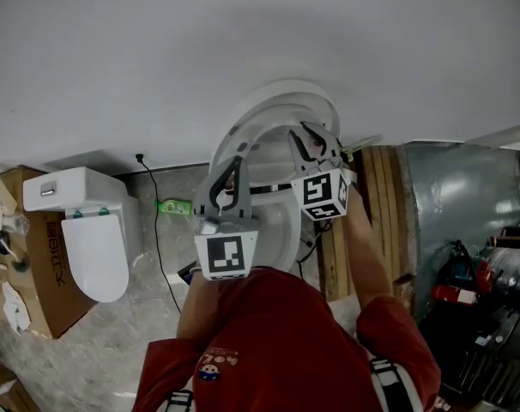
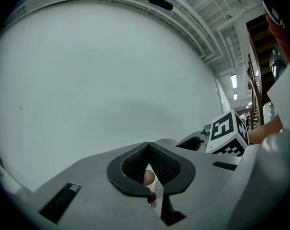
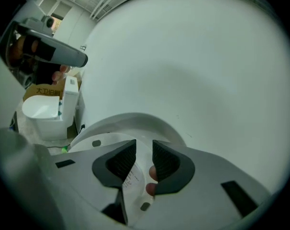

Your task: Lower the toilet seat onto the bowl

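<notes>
A white toilet stands against the wall, its lid (image 1: 287, 91) upright. In front of the lid the seat ring (image 1: 269, 124) arches, tilted above the bowl (image 1: 281, 223). My left gripper (image 1: 229, 178) is on the ring's left side. In the left gripper view the left gripper (image 2: 148, 145) has its tips touching, shut on a thin white strip of seat (image 2: 155, 189). My right gripper (image 1: 317, 144) is at the ring's upper right. In the right gripper view the right gripper (image 3: 144, 150) is open, and the seat's labelled rim (image 3: 133, 177) runs through the gap without the pads pressing it.
A second white toilet (image 1: 90, 223) stands on the floor at left beside a cardboard box (image 1: 47, 269). A black cable (image 1: 154, 221) runs down from the wall. Wooden planks (image 1: 385, 213) lean at the right, with tools and clutter (image 1: 487, 273) beyond.
</notes>
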